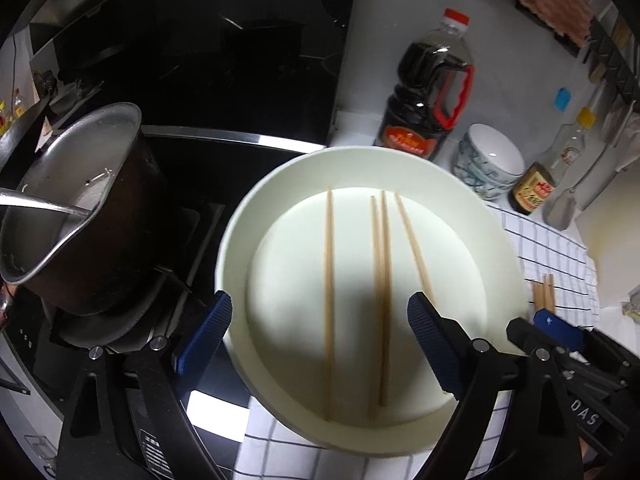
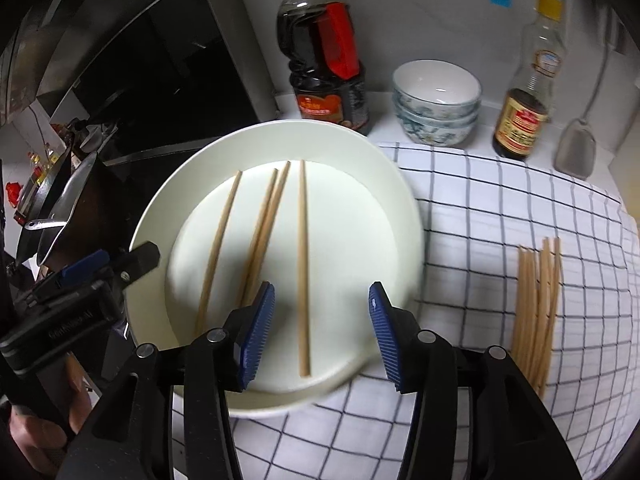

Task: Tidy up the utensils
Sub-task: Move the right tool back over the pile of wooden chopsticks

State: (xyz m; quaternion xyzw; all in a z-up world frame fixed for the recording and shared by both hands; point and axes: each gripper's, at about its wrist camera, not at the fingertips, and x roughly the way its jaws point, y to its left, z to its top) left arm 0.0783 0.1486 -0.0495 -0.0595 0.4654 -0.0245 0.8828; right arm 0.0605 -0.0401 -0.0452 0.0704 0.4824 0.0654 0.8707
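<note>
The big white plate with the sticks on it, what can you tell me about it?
The white plate is round and plain, with a wide raised rim and a flat centre; it looks like ceramic or melamine. Four wooden chopsticks lie on it, roughly parallel, two of them close together. It seems to rest partly on the checked cloth beside the black stove. The right tool hangs open over its near edge; the left tool is open as well, its fingers spanning the plate's near side.
</note>
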